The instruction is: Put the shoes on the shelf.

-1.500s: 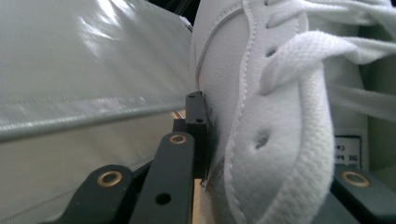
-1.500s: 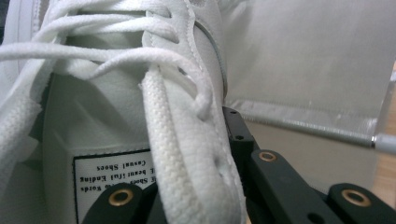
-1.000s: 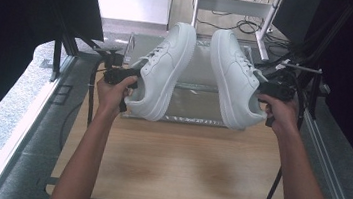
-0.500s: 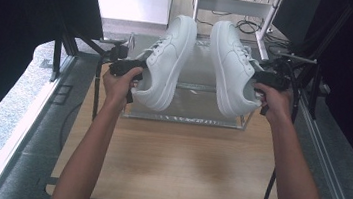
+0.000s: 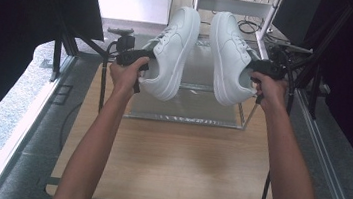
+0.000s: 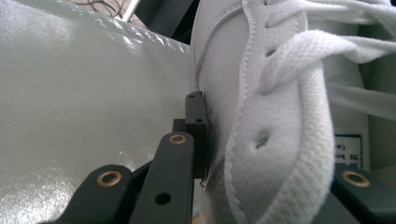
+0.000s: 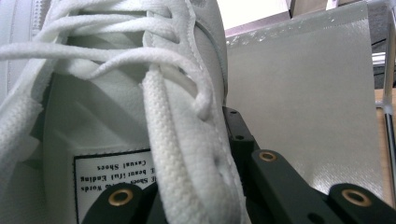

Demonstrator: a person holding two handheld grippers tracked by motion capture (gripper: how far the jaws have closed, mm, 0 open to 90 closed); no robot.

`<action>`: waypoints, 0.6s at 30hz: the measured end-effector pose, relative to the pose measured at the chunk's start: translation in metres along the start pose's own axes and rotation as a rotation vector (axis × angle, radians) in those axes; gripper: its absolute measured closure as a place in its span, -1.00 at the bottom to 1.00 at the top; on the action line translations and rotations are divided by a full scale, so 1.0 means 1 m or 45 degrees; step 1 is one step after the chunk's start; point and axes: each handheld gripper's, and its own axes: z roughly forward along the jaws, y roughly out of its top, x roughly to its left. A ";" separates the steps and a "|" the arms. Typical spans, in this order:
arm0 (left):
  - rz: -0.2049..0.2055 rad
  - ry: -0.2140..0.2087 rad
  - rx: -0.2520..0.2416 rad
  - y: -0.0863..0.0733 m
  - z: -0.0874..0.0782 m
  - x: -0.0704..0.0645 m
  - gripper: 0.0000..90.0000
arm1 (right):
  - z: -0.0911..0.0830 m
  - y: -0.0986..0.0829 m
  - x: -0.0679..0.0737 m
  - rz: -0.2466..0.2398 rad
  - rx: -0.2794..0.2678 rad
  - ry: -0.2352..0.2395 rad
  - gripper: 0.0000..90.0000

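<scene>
1. Shoes: left shoe (image 5: pixel 172 53) and right shoe (image 5: pixel 229 58) hang in the air over a clear box (image 5: pixel 188 113) at the bench's (image 5: pixel 172 159) far edge, soles facing each other, a narrow gap between them.
2. Bare bench lies open in front of the box.
3. Left gripper (image 6: pixel 208 140) clamps the left shoe's collar; right gripper (image 7: pixel 224 154) clamps the right shoe's.
4. Both shoes are white leather, laced, toes pointing away.

I log: left shoe (image 5: pixel 172 49), white all over, laces (image 6: pixel 299 51) white; right shoe (image 5: pixel 230 55), white, tongue label (image 7: pixel 114 172) white with black print; both grippers' jaws black, brass rivets (image 6: pixel 109 178); table (image 5: pixel 172 159) at 6 o'clock, pale wood grain.
</scene>
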 end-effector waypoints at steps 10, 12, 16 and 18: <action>-0.070 0.117 -0.044 0.020 0.019 0.009 0.85 | 0.017 0.028 0.012 0.000 0.007 -0.071 0.92; -0.075 0.156 -0.052 0.023 0.022 0.008 0.85 | 0.021 0.031 0.013 0.010 0.009 -0.089 0.92; -0.095 0.188 -0.061 0.024 0.028 0.007 0.85 | 0.029 0.033 0.010 0.043 0.012 -0.120 0.92; -0.100 0.194 -0.055 0.024 0.036 0.005 0.85 | 0.037 0.032 0.007 0.071 0.019 -0.154 0.92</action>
